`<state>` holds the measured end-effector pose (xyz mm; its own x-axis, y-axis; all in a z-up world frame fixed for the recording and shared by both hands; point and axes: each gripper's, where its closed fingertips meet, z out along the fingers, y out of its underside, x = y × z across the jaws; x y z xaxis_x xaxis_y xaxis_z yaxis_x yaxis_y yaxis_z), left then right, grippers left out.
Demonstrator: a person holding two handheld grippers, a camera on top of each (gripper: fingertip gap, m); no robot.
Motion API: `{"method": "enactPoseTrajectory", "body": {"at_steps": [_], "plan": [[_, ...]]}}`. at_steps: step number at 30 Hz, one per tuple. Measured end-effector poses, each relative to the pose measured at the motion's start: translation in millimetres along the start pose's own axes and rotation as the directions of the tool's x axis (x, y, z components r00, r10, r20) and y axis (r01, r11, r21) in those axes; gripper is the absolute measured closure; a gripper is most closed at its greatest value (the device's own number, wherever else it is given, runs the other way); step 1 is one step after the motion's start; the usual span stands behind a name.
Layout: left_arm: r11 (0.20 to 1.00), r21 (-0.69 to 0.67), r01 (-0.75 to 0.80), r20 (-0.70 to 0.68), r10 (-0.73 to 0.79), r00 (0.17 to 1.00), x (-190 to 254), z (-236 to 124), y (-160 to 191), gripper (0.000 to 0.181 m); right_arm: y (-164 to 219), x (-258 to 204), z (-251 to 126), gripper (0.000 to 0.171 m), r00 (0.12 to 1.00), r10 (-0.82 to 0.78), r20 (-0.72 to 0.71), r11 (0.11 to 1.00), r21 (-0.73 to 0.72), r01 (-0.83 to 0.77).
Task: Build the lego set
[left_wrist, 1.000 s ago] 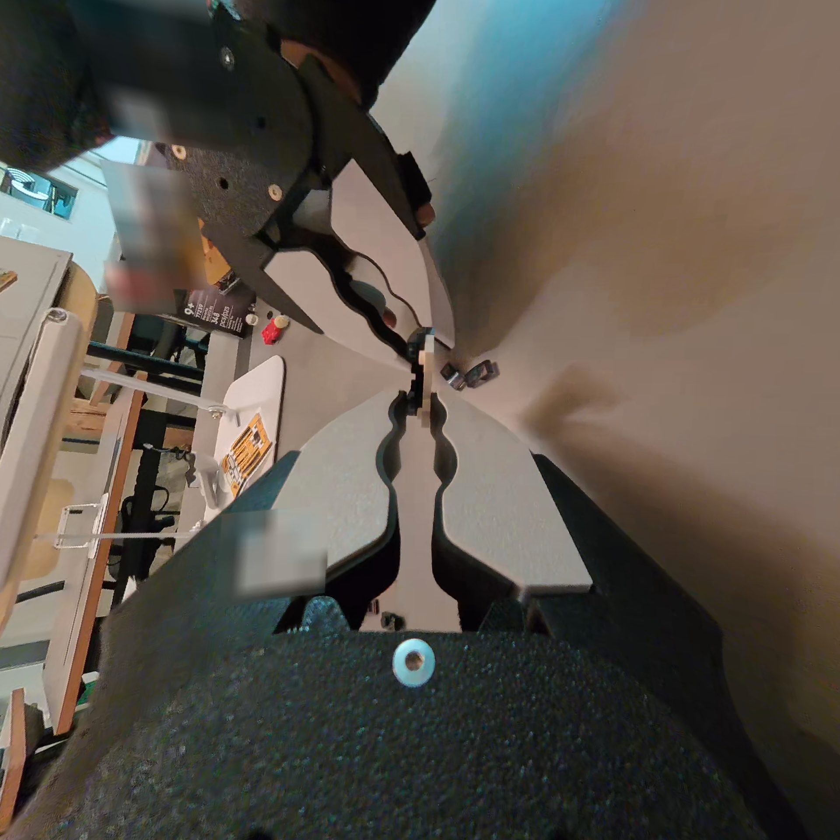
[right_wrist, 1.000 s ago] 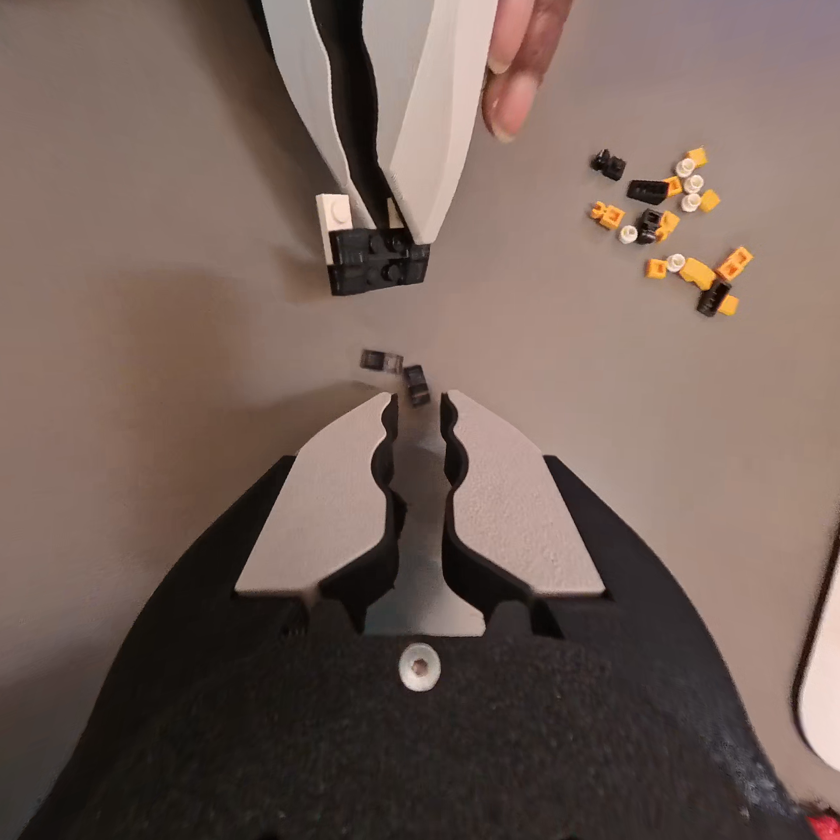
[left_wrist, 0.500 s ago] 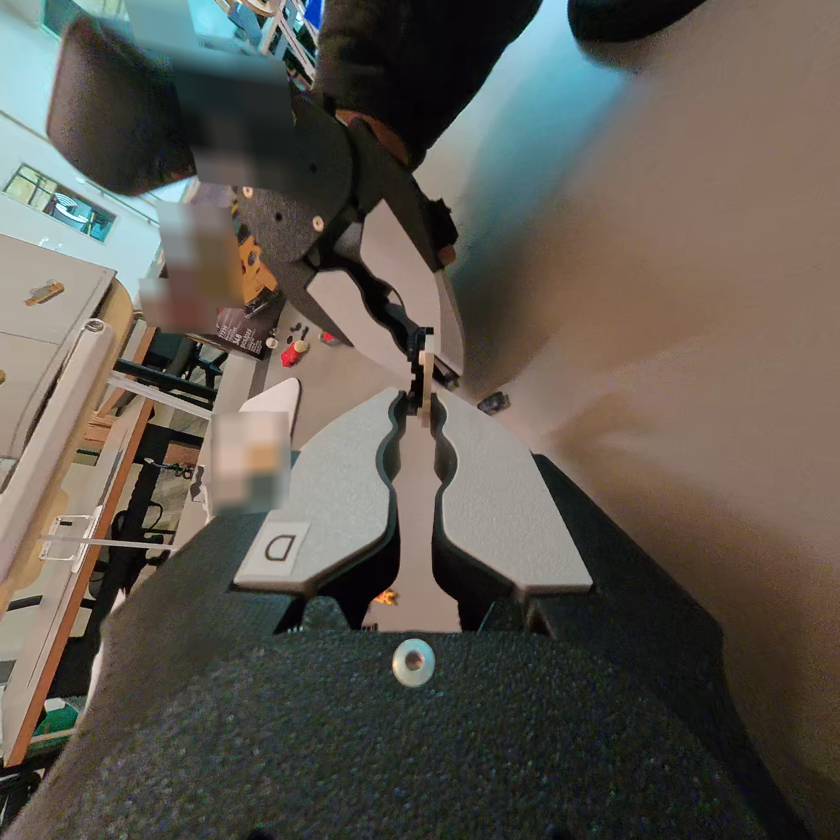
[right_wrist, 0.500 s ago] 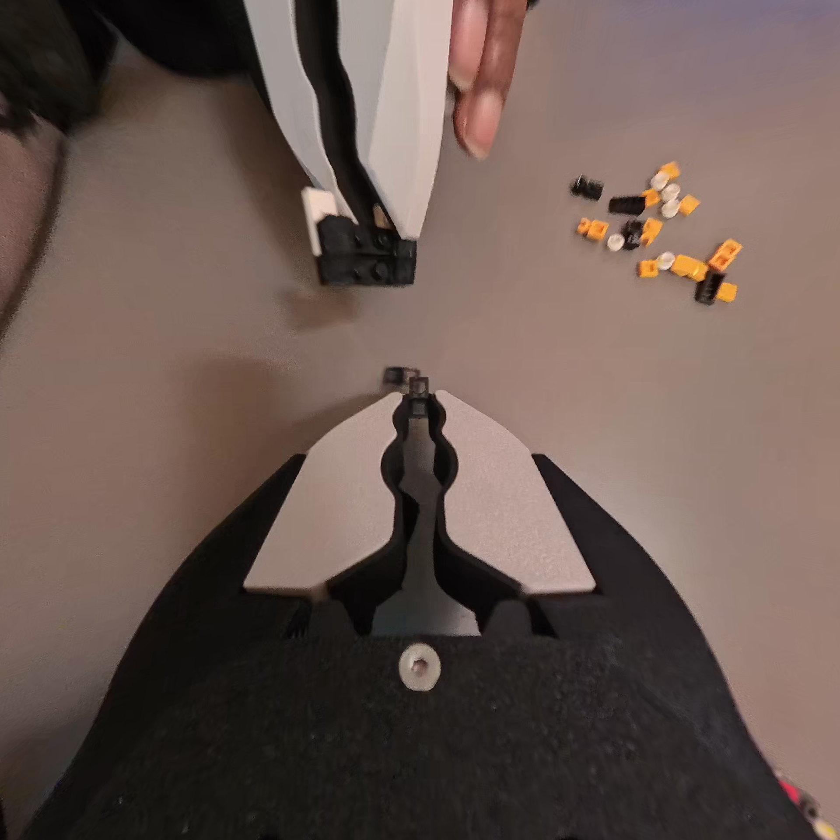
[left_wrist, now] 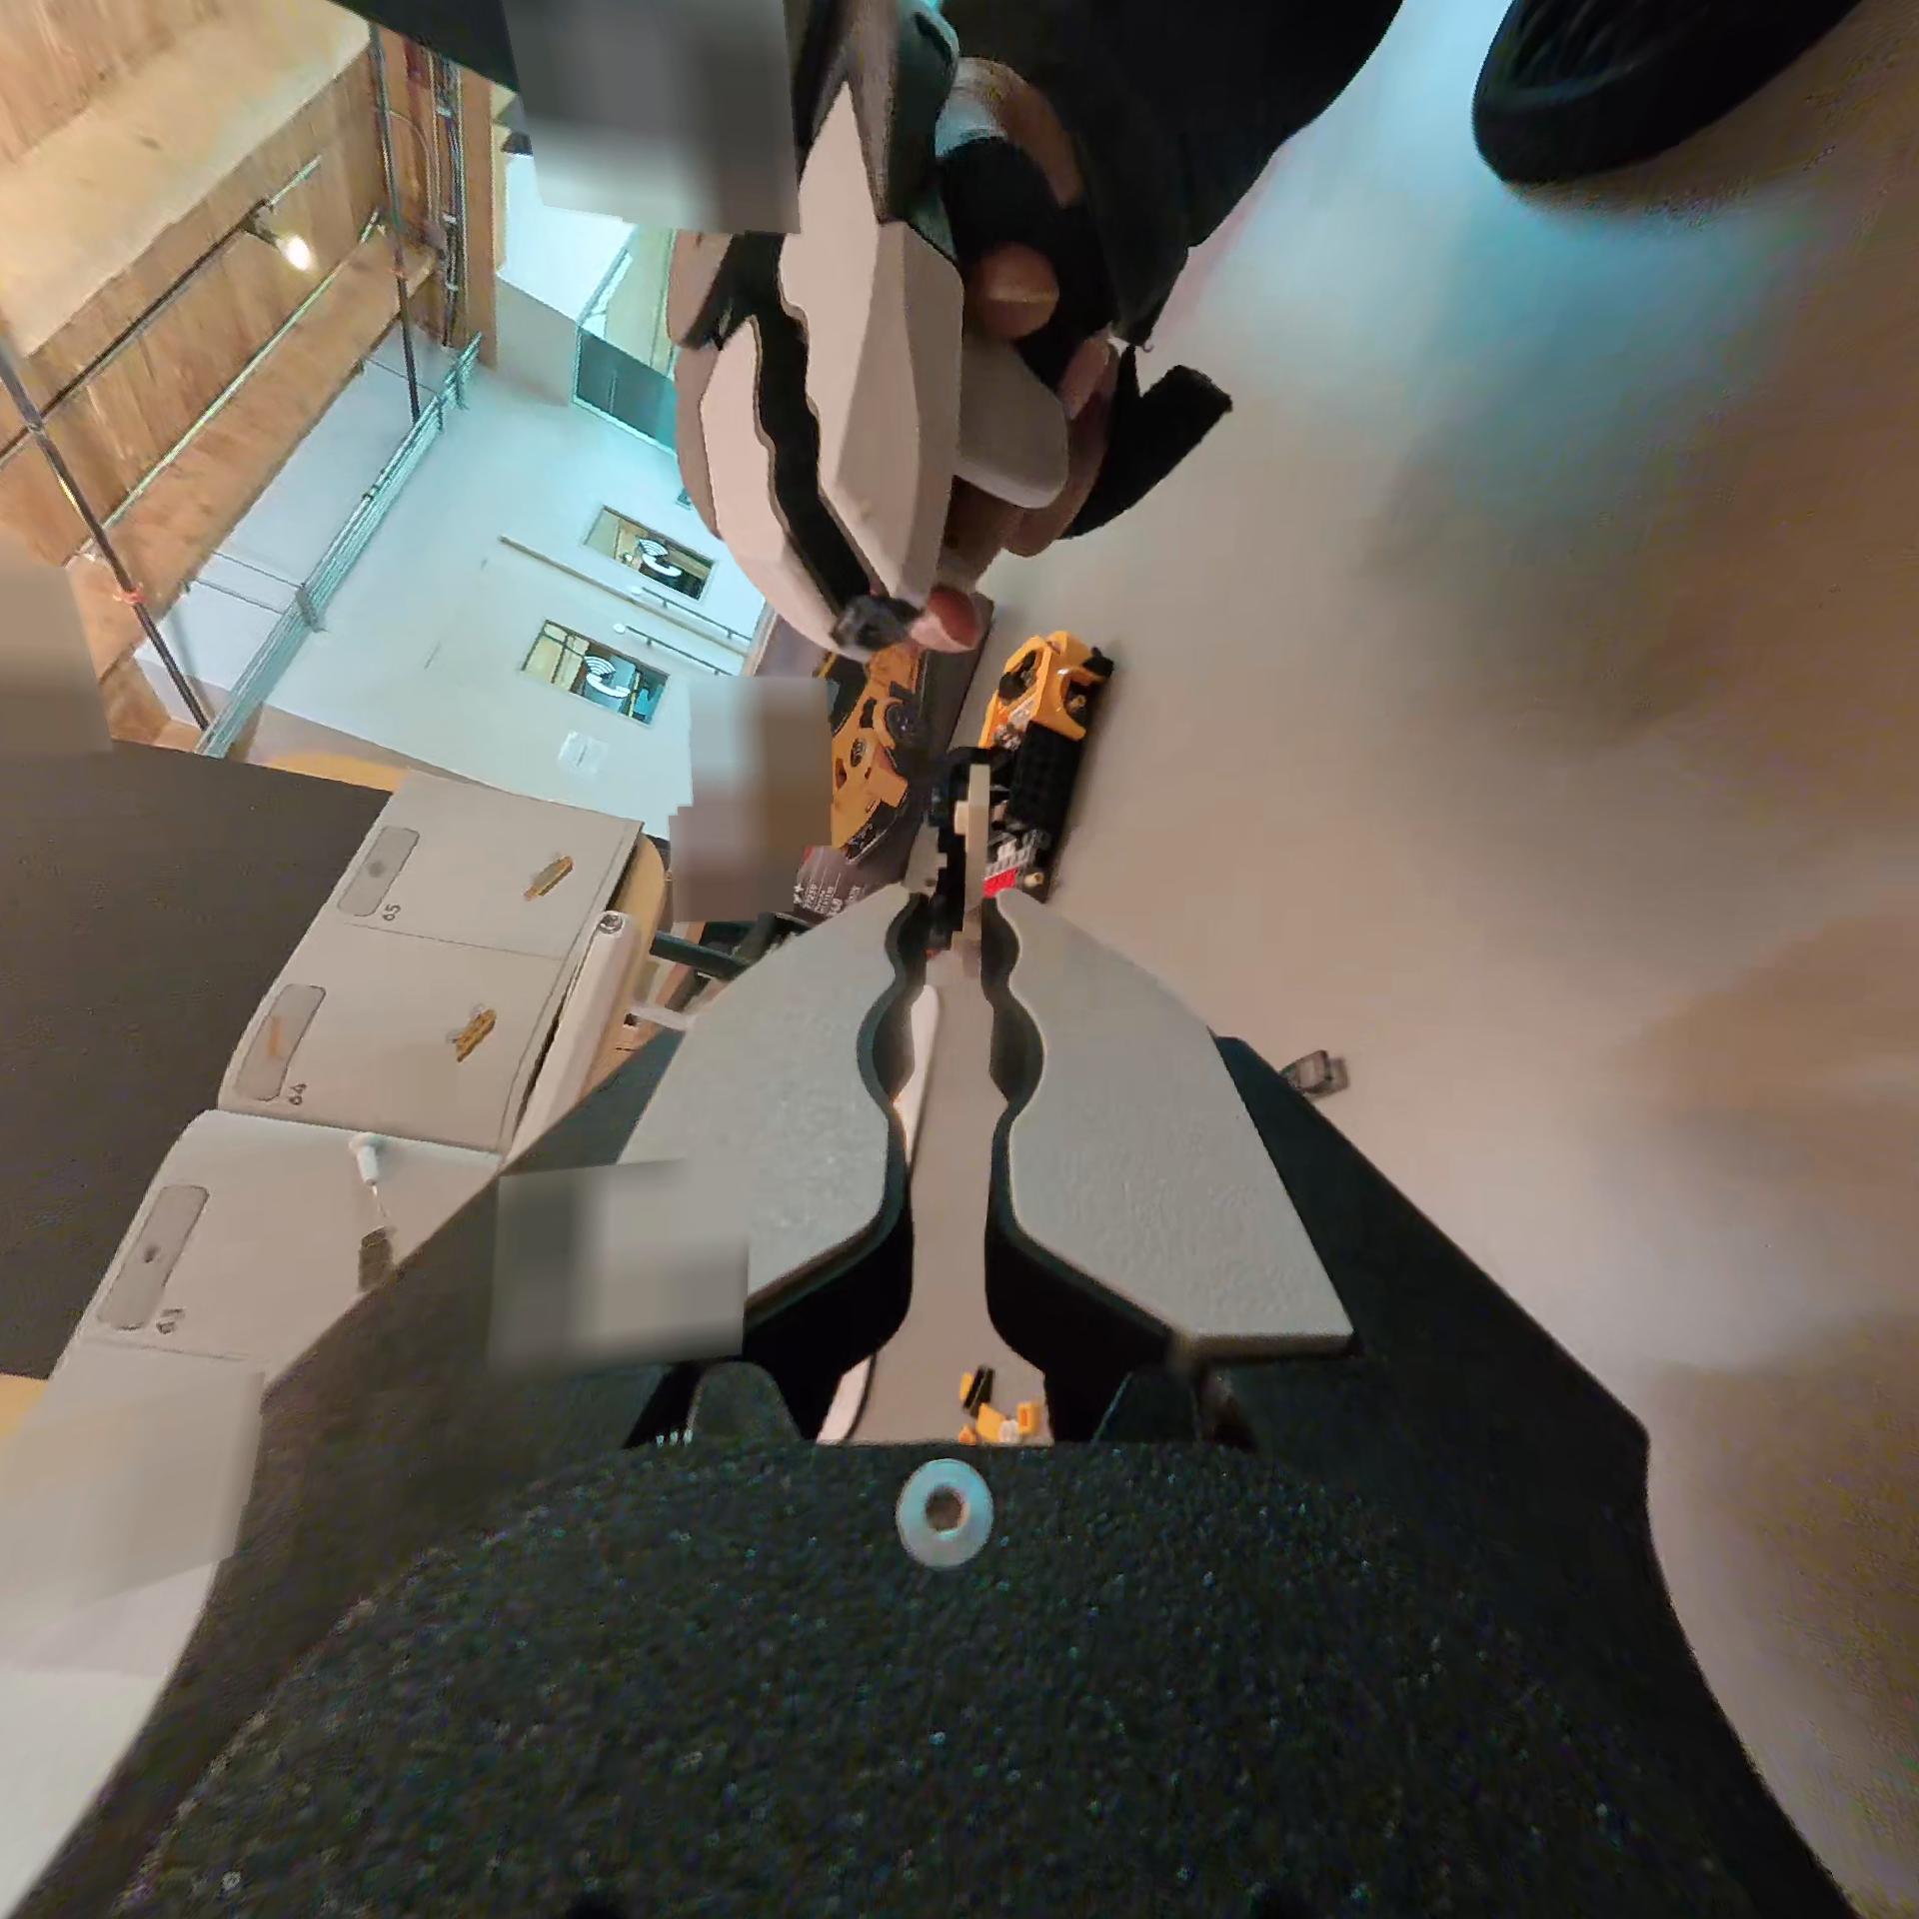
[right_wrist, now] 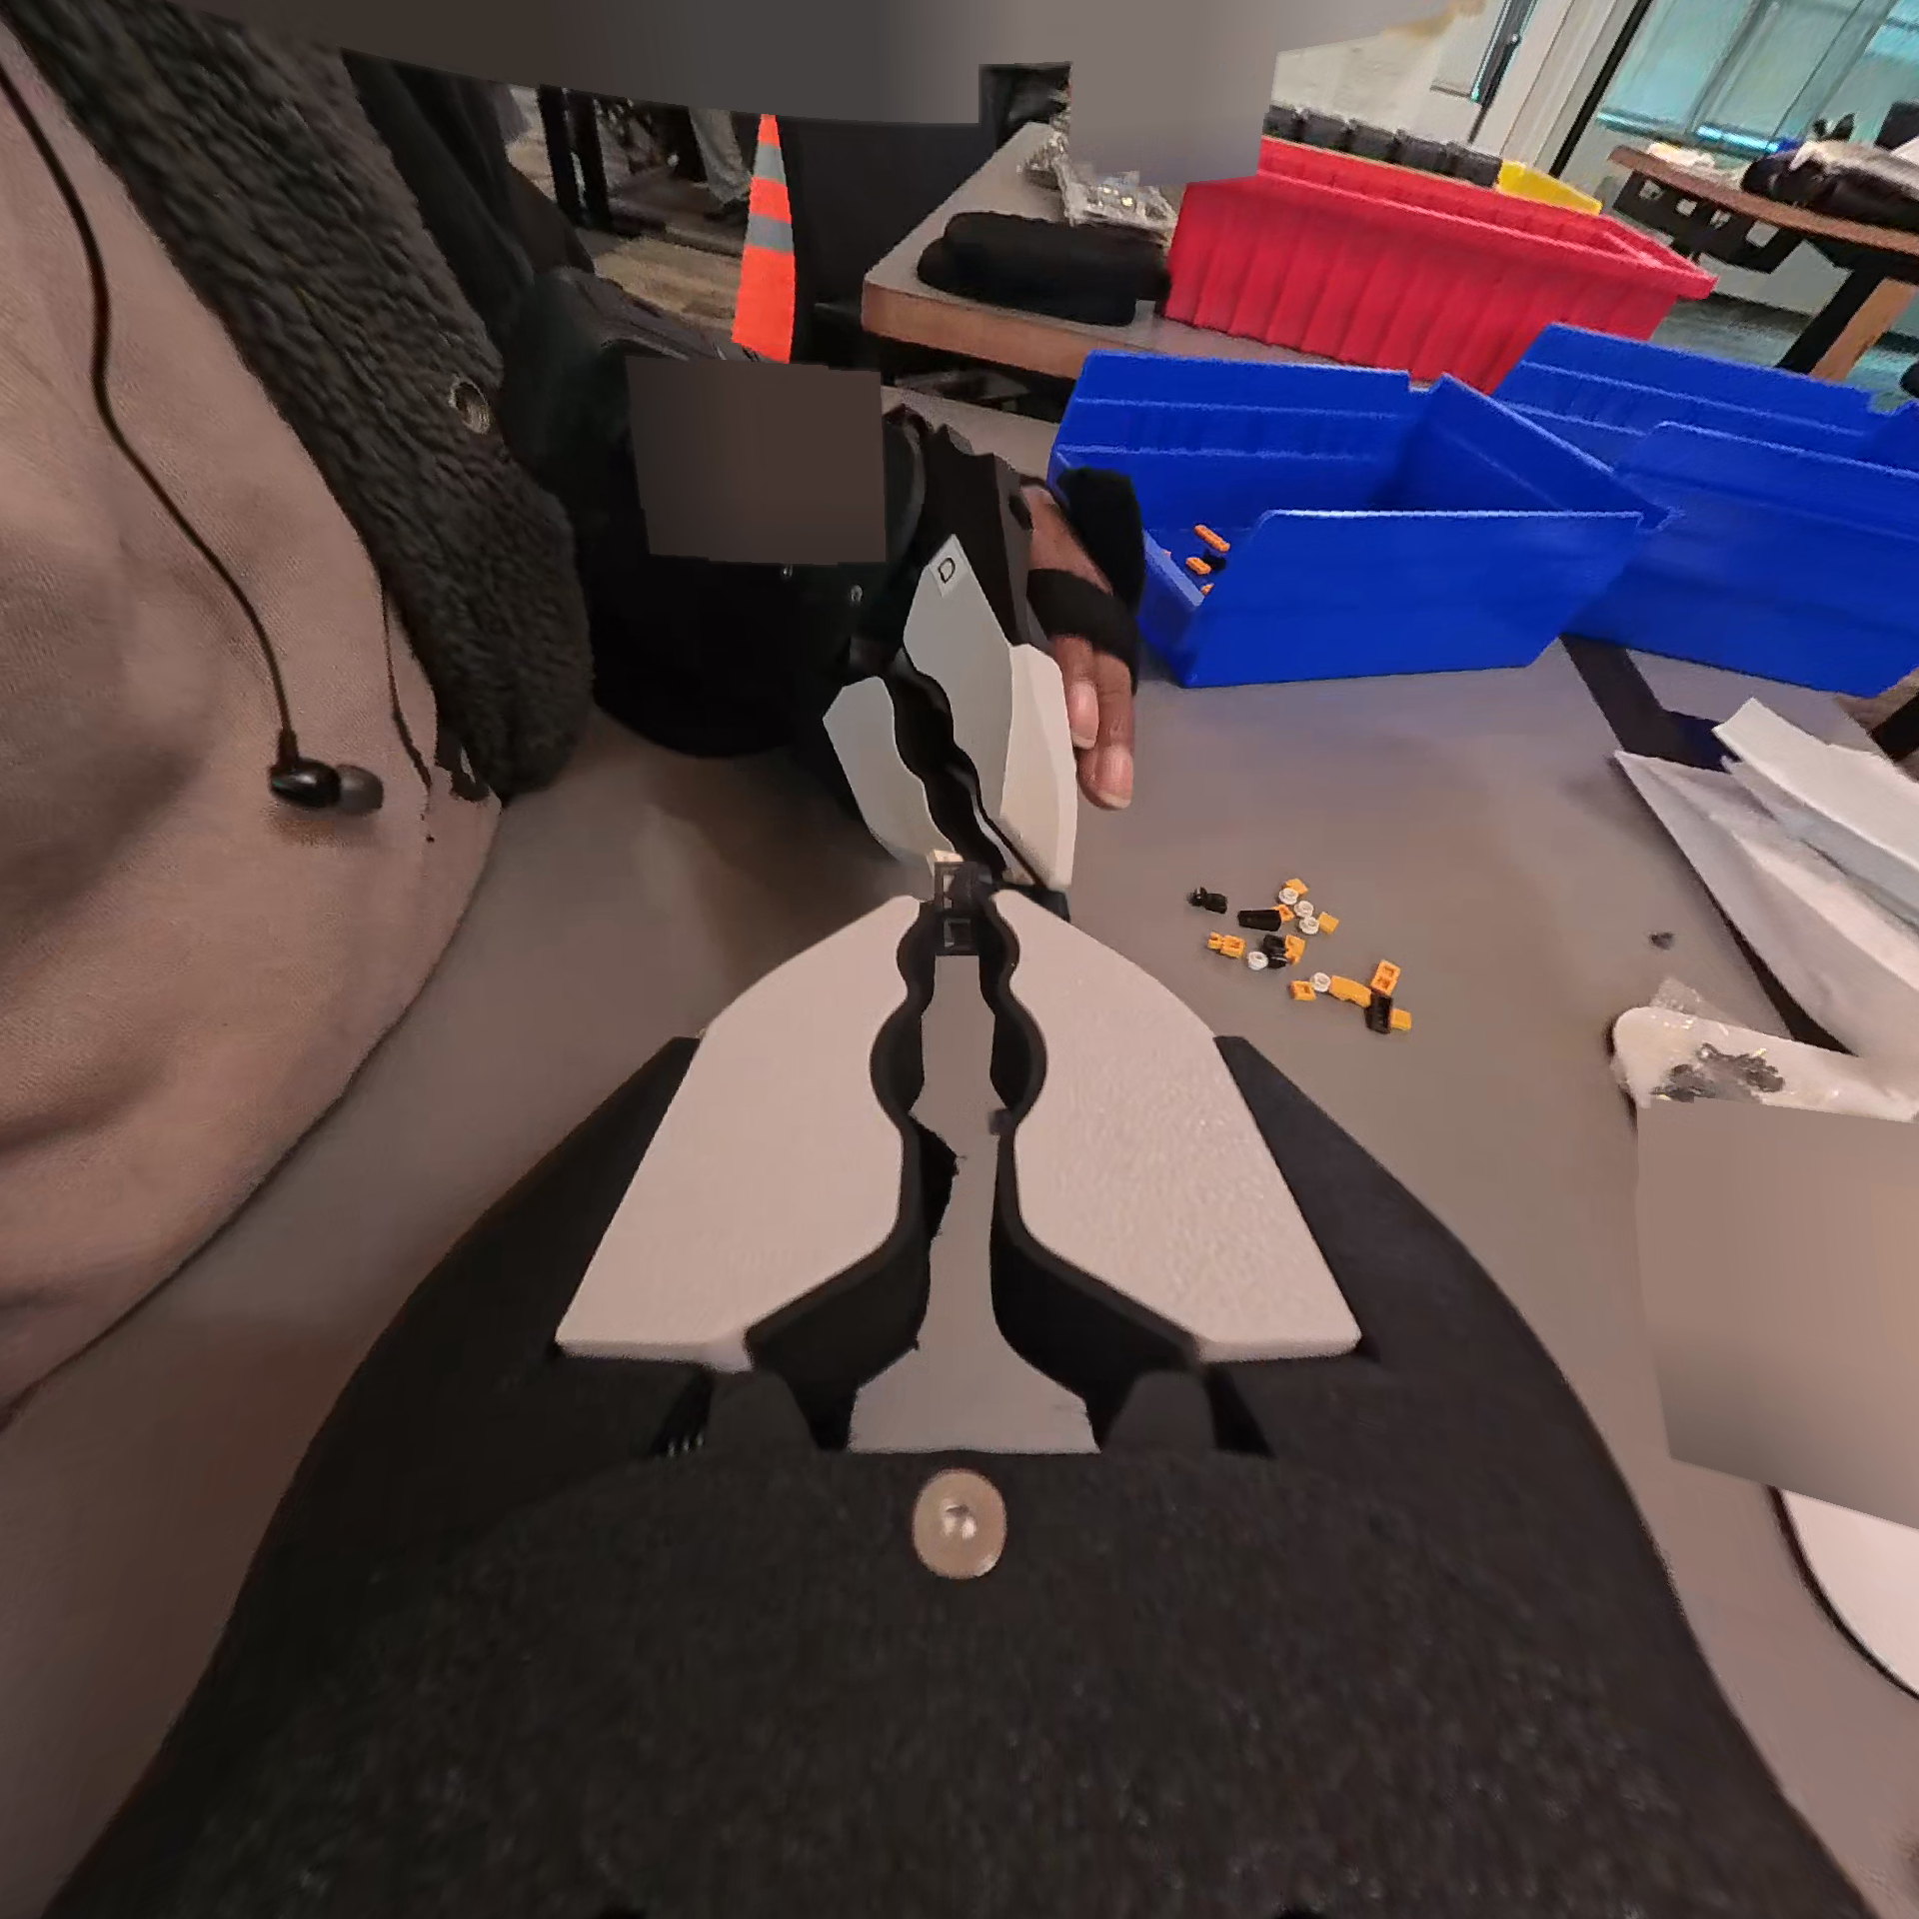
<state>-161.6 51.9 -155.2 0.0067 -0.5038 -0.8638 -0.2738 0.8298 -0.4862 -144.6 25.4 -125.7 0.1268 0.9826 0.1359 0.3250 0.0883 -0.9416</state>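
Note:
My left gripper (left_wrist: 950, 919) is shut on a small black-and-white lego assembly (left_wrist: 964, 831) and holds it up off the grey table (left_wrist: 1454, 831). In the right wrist view this gripper (right_wrist: 971, 862) shows just beyond my right fingertips, with the assembly (right_wrist: 945, 858) at its tips. My right gripper (right_wrist: 955, 919) is shut on a small black lego piece (right_wrist: 956, 931), held close to the assembly. In the left wrist view the right gripper (left_wrist: 862, 623) hangs above with that piece (left_wrist: 870, 621) at its tips.
A partly built orange and black lego car (left_wrist: 1038, 727) and the set's box (left_wrist: 877, 748) lie on the table. Loose orange, black and white pieces (right_wrist: 1308, 955) lie to the right. One dark piece (left_wrist: 1314, 1070) lies alone. Blue bins (right_wrist: 1350, 540) and white bags (right_wrist: 1817, 831) stand beyond.
My right gripper shut on one of the two small dark pieces on the table and lifted it. Both grippers rose from the table and tilted up; the left kept its assembly.

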Motion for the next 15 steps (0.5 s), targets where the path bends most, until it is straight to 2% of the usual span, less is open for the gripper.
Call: {"method": "enactPoseTrajectory", "body": {"at_steps": [6, 9, 15], "plan": [[0.978, 0.096, 0.183, -0.127, -0.171, 0.977, 12, -1, -20, 0.172, 12, 3, 8, 0.163, 0.96, 0.272, 0.063, 0.958, -0.113, -0.264], [0.982, 0.106, 0.154, -0.127, -0.141, 0.982, 12, -2, -23, 0.172, 6, -5, 9, 0.163, 0.932, 0.331, 0.146, 0.937, -0.165, -0.307], [0.996, 0.088, 0.01, -0.064, -0.005, 0.998, 8, -3, -30, 0.172, 5, -15, 10, 0.163, 0.925, 0.312, 0.219, 0.913, -0.339, -0.228]]}}
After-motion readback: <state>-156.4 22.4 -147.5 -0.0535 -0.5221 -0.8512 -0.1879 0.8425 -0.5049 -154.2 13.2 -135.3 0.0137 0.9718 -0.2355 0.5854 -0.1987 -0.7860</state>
